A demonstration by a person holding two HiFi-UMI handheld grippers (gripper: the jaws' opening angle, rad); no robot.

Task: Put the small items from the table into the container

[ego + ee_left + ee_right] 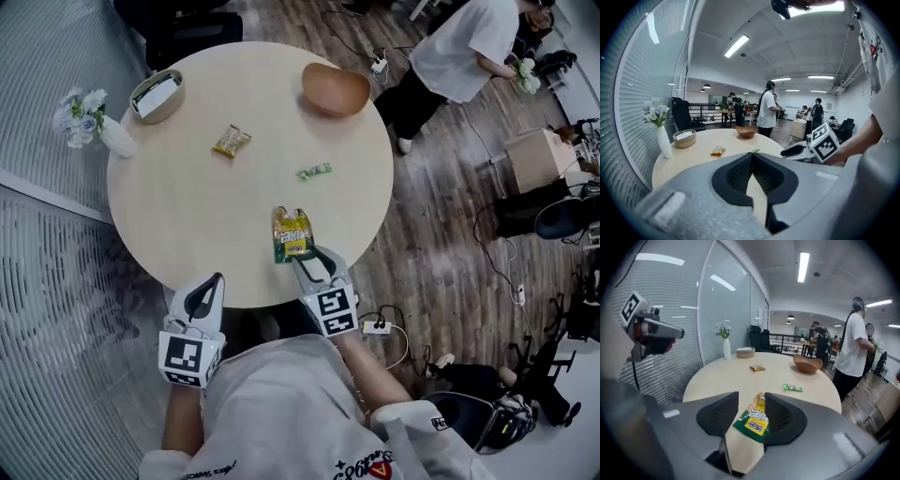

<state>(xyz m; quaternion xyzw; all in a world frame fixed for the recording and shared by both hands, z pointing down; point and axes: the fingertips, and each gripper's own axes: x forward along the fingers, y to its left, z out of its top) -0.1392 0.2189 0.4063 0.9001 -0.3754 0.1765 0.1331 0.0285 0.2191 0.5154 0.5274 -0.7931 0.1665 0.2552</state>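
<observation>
Left side first. My left gripper (pixel 210 289) hangs just off the near edge of the table (pixel 178 216), nose tipped a little down. Its jaws are pinched together with nothing in them, so it's parked.

On the table, a vase (pixel 114 139) sits at the left edge with an oval tray (pixel 157 96) just beyond it at the far-left edge. A yellow wrapper (pixel 231 141) lies toward the far side, and a green candy (pixel 315 171) lies right of the middle. A wooden bowl (pixel 335 90) at the far-right edge looks empty. I'd guess the bowl is the container, but the oval tray could be it too, I honestly can't tell. Either way, nothing looks dropped in yet.

The action is on the right. My right gripper (pixel 307 257) is angled down more steeply over the near edge, jaws roughly half open, and the green-and-yellow packet (pixel 292 234) sits right in the gap. In the right gripper view the packet's edge seems to be against the right pad, while bare table shows between it and the left pad. So it's bracketed, not squeezed.

So I read this as the pick-up step on the first item. Next I'd close down until both pads bite, lift clear of the tabletop, then carry it across to the far side. The packet is flat and crinkly, so it may slide or fold as the jaws close.
</observation>
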